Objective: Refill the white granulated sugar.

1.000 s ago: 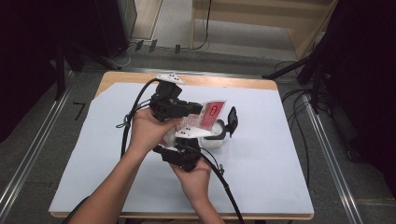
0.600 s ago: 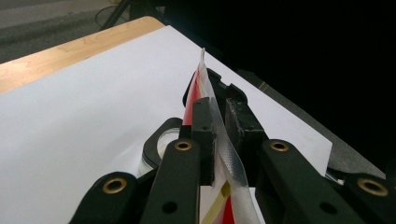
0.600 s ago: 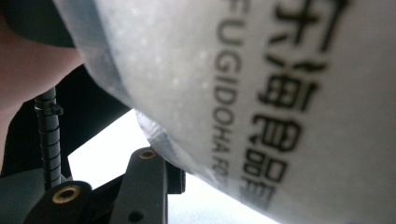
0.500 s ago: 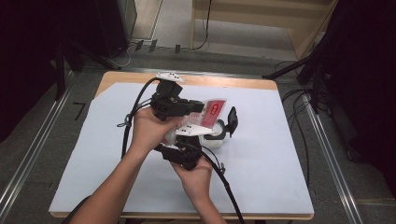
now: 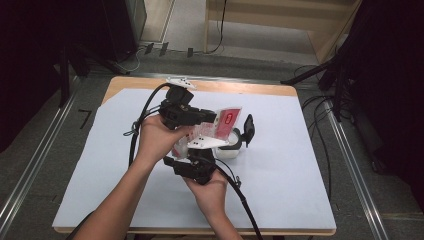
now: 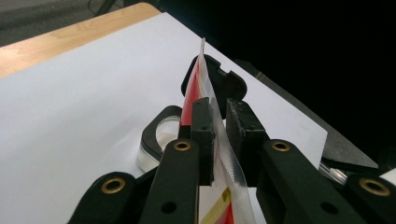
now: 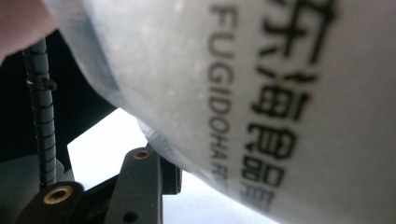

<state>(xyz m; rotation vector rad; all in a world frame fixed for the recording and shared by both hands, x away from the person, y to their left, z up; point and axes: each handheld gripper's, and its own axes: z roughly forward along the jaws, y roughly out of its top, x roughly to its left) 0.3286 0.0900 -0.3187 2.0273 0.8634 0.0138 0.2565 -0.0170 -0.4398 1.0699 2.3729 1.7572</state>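
Note:
A red and white pouch [image 5: 221,121] with a clear sealed edge hangs tilted over a small white jar [image 5: 231,150] whose black flip lid [image 5: 248,128] stands open. My left gripper [image 5: 209,119] is shut on the pouch's upper edge; in the left gripper view its jaws [image 6: 222,107] pinch the clear strip of the pouch [image 6: 192,91] above the jar [image 6: 161,136]. My right gripper [image 5: 199,152] holds the pouch's white lower end from below, and its jaws have just been opening slightly. In the right gripper view the printed pouch [image 7: 280,93] lies against one black finger [image 7: 140,186] and hides the other.
A white sheet [image 5: 300,165] covers the wooden table [image 5: 125,82]. Black cables [image 5: 240,200] trail from both grippers toward the near edge. Metal rails [image 5: 350,165] run along both sides, and dark stands [image 5: 340,70] rise at the back right.

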